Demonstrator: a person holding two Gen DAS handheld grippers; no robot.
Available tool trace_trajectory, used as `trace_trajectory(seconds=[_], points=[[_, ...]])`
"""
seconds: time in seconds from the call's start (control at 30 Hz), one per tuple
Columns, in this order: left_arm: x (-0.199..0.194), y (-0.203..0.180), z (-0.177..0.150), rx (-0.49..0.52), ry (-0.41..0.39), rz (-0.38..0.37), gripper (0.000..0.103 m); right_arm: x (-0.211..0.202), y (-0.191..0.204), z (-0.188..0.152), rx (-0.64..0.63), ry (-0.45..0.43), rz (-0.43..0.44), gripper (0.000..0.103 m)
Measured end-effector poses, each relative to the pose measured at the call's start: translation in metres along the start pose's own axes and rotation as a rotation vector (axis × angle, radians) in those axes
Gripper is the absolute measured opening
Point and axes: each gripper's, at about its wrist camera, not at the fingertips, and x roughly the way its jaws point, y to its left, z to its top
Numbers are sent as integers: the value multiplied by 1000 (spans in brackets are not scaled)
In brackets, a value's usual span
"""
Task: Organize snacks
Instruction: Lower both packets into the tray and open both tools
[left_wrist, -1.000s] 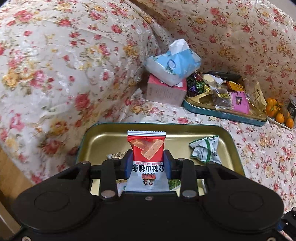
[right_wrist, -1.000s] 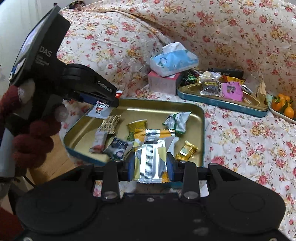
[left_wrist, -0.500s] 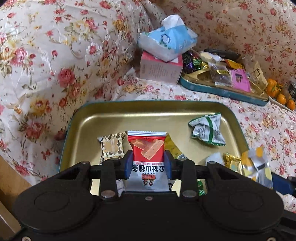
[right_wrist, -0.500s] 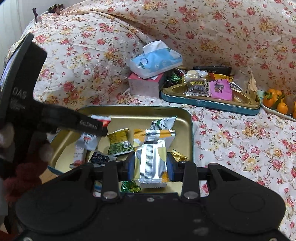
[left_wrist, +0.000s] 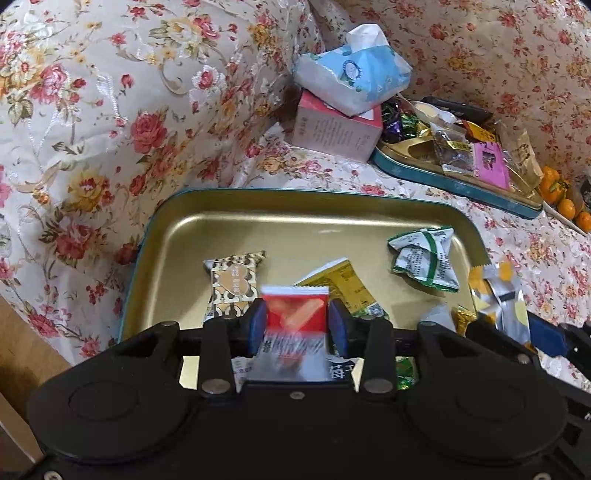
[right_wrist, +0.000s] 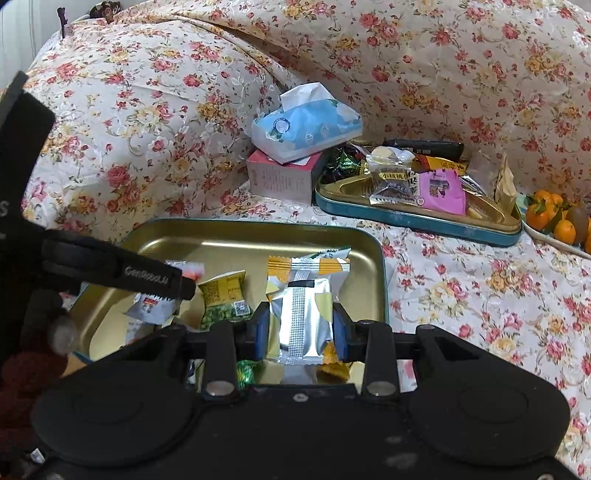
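Observation:
My left gripper (left_wrist: 296, 325) is low over the near gold tray (left_wrist: 280, 218). Its jaws have parted and the red and white snack packet (left_wrist: 295, 314) between them is blurred, slipping down. The packet also shows in the right wrist view (right_wrist: 157, 304) under the left gripper (right_wrist: 184, 282). My right gripper (right_wrist: 300, 328) is shut on a silver and yellow snack packet (right_wrist: 304, 317) above the tray's near right part (right_wrist: 373, 247); it also shows in the left wrist view (left_wrist: 502, 299). Several wrapped snacks lie in the tray, among them a green and white packet (left_wrist: 424, 258).
A second teal tray (right_wrist: 417, 218) full of snacks sits behind on the floral sofa. A blue tissue pack (right_wrist: 306, 125) lies on a pink box (right_wrist: 280, 177) to its left. Oranges (right_wrist: 550, 218) sit at the far right. The sofa arm (left_wrist: 92, 110) rises on the left.
My left gripper has dropped lower over the tray and its jaws have opened, and the red packet is sliding out. My right gripper has come closer to the tray with its packet.

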Motion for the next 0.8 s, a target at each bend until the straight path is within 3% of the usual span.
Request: trace_trajectory(seconds=[0.23, 0.5, 0.8], points=[[-5, 4, 2, -14, -21, 18, 47, 20, 2, 8, -18, 12, -4, 36], [-8, 4, 2, -17, -30, 50, 47, 39, 13, 23, -46, -39, 14, 38], [-10, 3, 1, -26, -33, 77, 47, 34, 12, 20, -3, -65, -42, 39]])
